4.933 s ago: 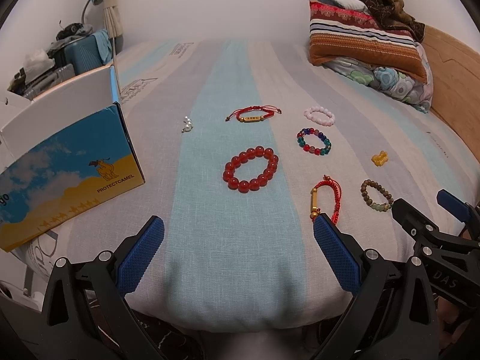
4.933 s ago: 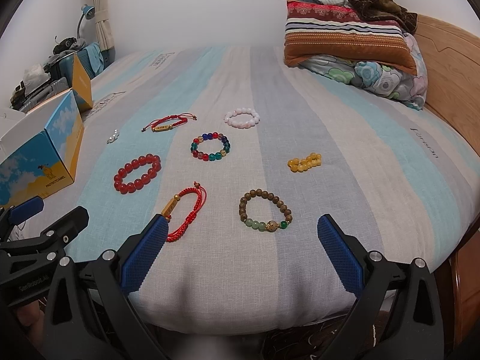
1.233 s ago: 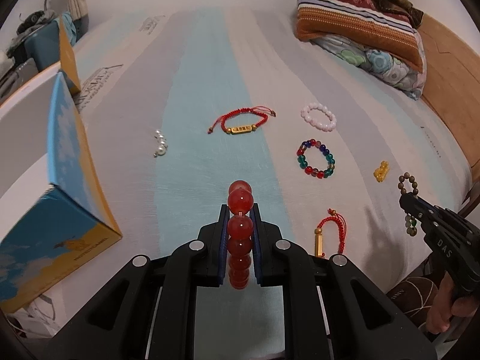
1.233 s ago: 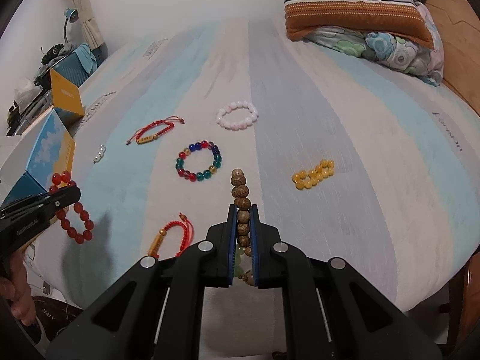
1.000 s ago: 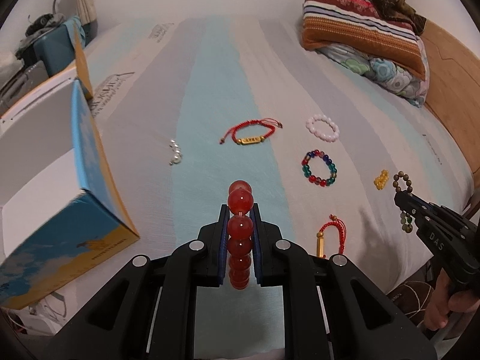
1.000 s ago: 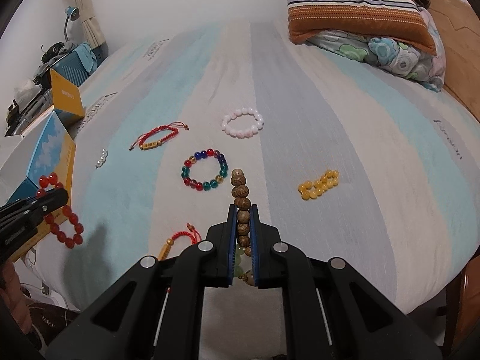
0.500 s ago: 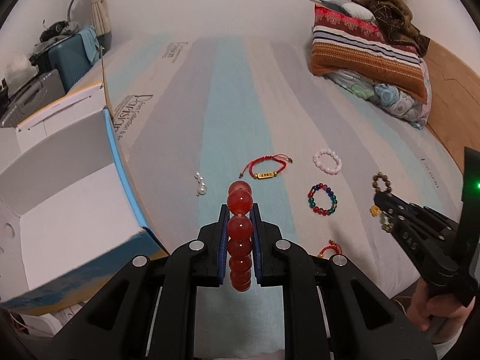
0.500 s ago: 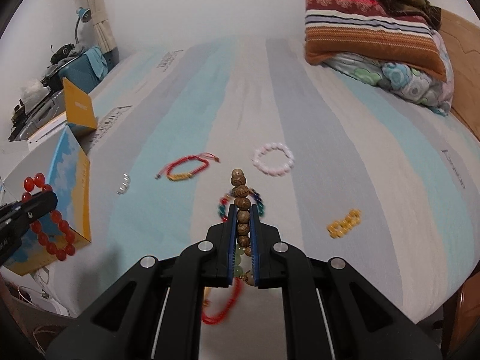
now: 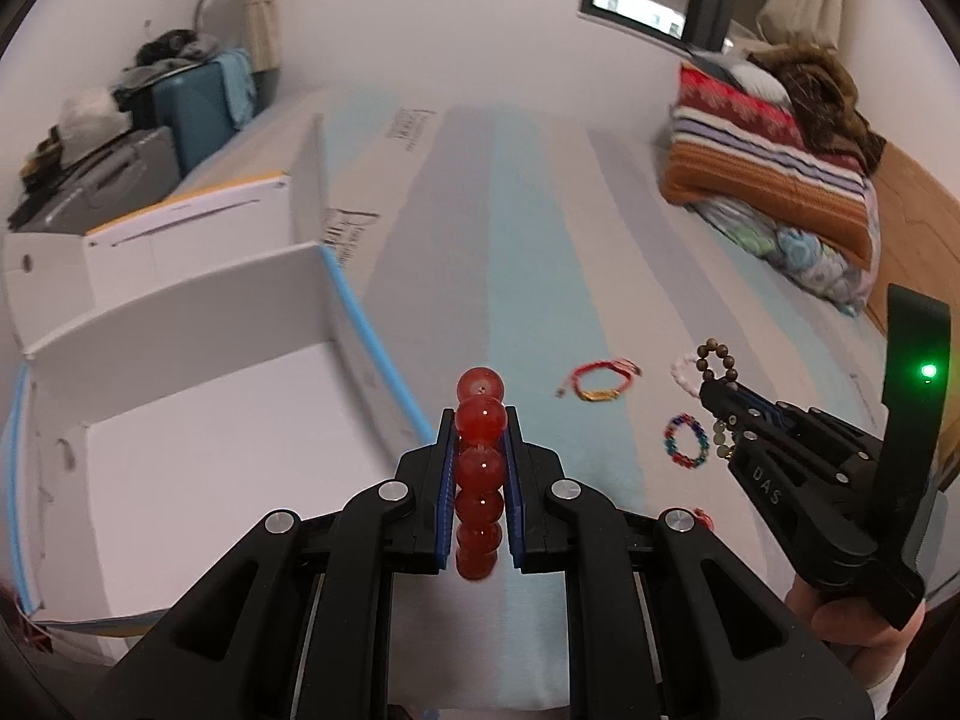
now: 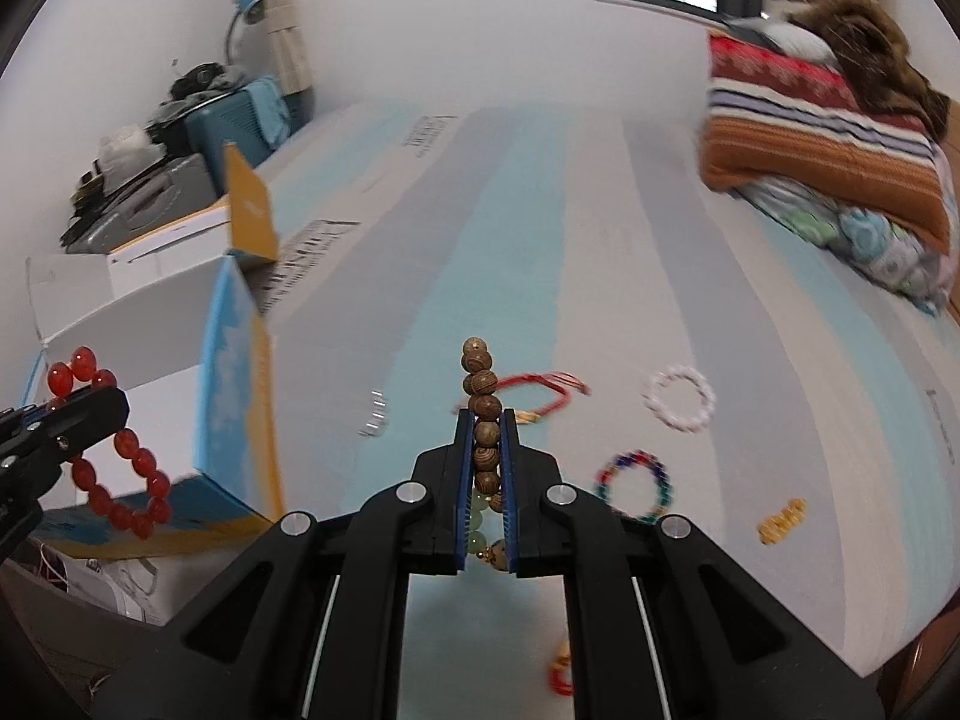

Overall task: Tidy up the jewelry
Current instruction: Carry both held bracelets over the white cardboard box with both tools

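My left gripper (image 9: 478, 429) is shut on a red bead bracelet (image 9: 478, 468), held in the air just right of the open white cardboard box (image 9: 198, 450). The red bead bracelet also shows in the right wrist view (image 10: 114, 468), hanging beside the box (image 10: 234, 384). My right gripper (image 10: 485, 420) is shut on a brown wooden bead bracelet (image 10: 483, 414), above the bed; it also shows in the left wrist view (image 9: 717, 369). On the bed lie a red cord bracelet (image 9: 597, 384), a white bead bracelet (image 10: 679, 399), a multicolour bead bracelet (image 10: 633, 486) and a yellow bead piece (image 10: 780, 519).
A striped bedspread (image 9: 528, 264) covers the bed. Pillows (image 9: 774, 162) are stacked at the far right by a wooden headboard (image 9: 912, 222). A suitcase and clutter (image 9: 180, 108) stand at the far left. Another red cord bracelet (image 10: 561, 669) lies near the bed's front edge.
Both grippers took hold of bracelets and lifted them. Since then both have risen and swung left, and the open box has come closer under my left gripper.
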{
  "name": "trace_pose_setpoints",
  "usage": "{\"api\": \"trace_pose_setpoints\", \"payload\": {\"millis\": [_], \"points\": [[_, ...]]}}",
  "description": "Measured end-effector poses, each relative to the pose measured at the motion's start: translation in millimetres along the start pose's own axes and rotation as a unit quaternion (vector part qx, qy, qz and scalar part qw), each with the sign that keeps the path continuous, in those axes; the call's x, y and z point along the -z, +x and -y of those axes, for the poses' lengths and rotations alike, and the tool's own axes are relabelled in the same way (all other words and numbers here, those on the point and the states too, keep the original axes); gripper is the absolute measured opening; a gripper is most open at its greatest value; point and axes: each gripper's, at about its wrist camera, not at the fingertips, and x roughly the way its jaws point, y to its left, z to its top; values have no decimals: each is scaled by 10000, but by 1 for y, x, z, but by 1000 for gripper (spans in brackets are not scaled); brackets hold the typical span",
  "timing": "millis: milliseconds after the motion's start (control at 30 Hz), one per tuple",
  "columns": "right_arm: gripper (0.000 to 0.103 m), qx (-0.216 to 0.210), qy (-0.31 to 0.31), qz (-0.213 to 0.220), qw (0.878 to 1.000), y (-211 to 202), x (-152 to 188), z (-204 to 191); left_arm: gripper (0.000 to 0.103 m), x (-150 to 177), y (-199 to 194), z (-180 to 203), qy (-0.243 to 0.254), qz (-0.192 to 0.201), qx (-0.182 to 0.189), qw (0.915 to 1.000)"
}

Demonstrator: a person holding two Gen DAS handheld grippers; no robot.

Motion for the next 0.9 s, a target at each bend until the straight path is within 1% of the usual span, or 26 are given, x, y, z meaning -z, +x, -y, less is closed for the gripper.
{"api": "trace_pose_setpoints", "payload": {"millis": [133, 367, 600, 733, 900], "points": [[7, -169, -191, 69, 9997, -3, -9, -33, 13, -4, -10, -28, -154, 29, -242, 9996], [7, -494, -468, 160, 9976, -8, -21, -91, 13, 3, -28, -80, -445, 11, -611, 9971], [7, -856, -795, 103, 9931, -5, -27, -153, 13, 15, -36, -135, -808, -67, -1018, 9915], [7, -1028, -1032, -5, 9893, 3, -26, -187, 13, 23, -37, -163, -1040, -131, -1210, 9871], [7, -1324, -1202, -334, 9833, 21, -22, -221, 13, 36, -33, -194, -1288, -285, -1408, 9812]]}}
